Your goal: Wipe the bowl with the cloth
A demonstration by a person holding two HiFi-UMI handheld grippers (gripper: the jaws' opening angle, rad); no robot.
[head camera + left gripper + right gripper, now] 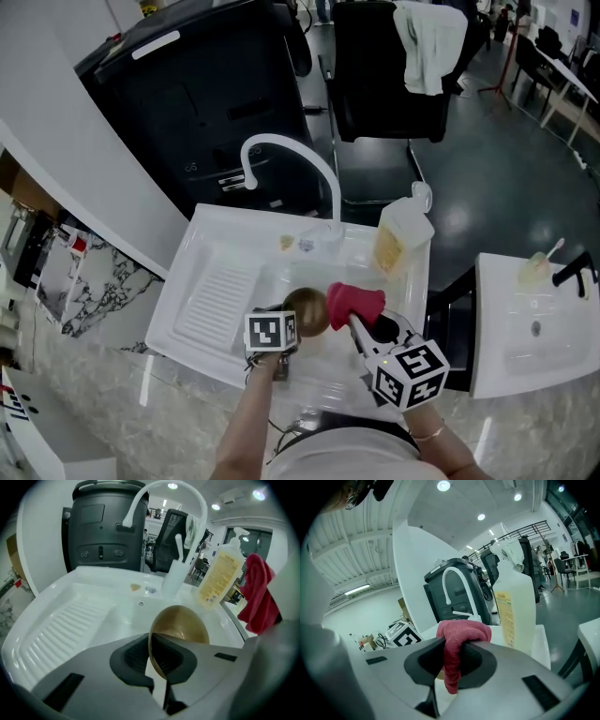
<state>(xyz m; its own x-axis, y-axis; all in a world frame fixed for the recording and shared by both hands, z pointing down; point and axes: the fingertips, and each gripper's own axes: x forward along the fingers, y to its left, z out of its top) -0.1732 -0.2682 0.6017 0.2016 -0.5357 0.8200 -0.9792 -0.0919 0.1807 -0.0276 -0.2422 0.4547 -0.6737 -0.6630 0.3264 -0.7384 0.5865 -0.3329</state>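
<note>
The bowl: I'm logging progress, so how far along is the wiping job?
Done: the left gripper is shut on the bowl by its rim, over the sink; the right gripper is shut on the cloth. In hand: the cloth hangs beside the bowl, not touching it. Left: the wiping itself.

**White sink unit carries a bottle and two scraps**

A white sink unit [184, 277] is seen, with a ribbed drainboard [208, 302] moulded into its left side. A curved white faucet [292, 157] is mounted on the back rim. A yellowish soap bottle [401, 236] is stood upright at the right rear corner. Two small scraps [287, 243] are seen lying beside the faucet's base.
</note>
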